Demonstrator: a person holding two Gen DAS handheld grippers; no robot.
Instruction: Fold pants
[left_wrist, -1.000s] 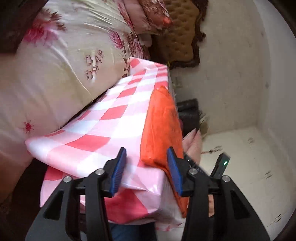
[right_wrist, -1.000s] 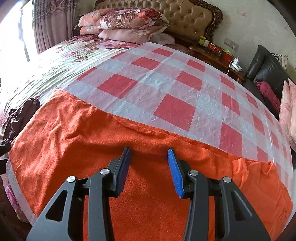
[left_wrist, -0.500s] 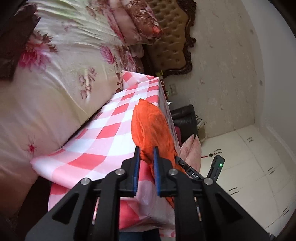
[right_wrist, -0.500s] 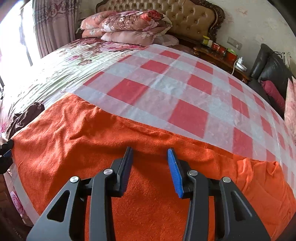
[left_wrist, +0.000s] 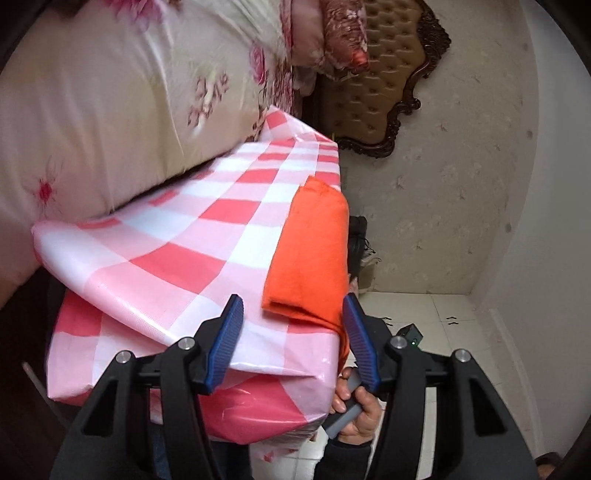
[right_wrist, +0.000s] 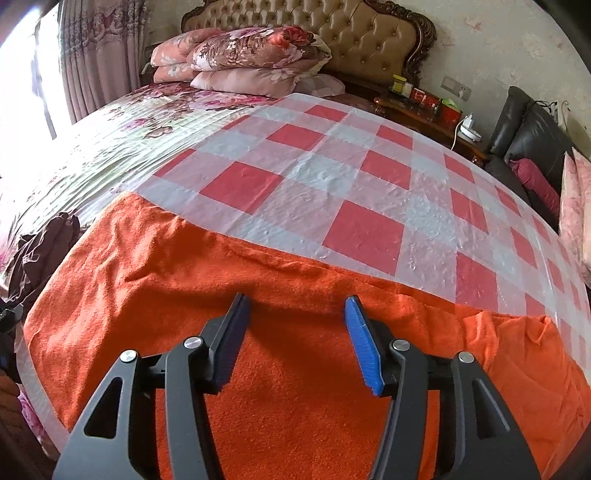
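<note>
- My left gripper (left_wrist: 293, 341), pinched nearly shut half a second ago, is opening its fingers again, nothing between them: the near end of the orange pants (left_wrist: 314, 254) lies released.
- My right gripper (right_wrist: 295, 341) hovers over the cloth, fingers parting, empty.
- The pants lie flat along the checked table's (left_wrist: 177, 258) front edge, long axis parallel to it.

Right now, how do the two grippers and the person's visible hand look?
Both the left gripper and the right gripper have black angular frames, silver screws and blue ribbed pads. The hand shows a dark sleeve cuff.
</note>
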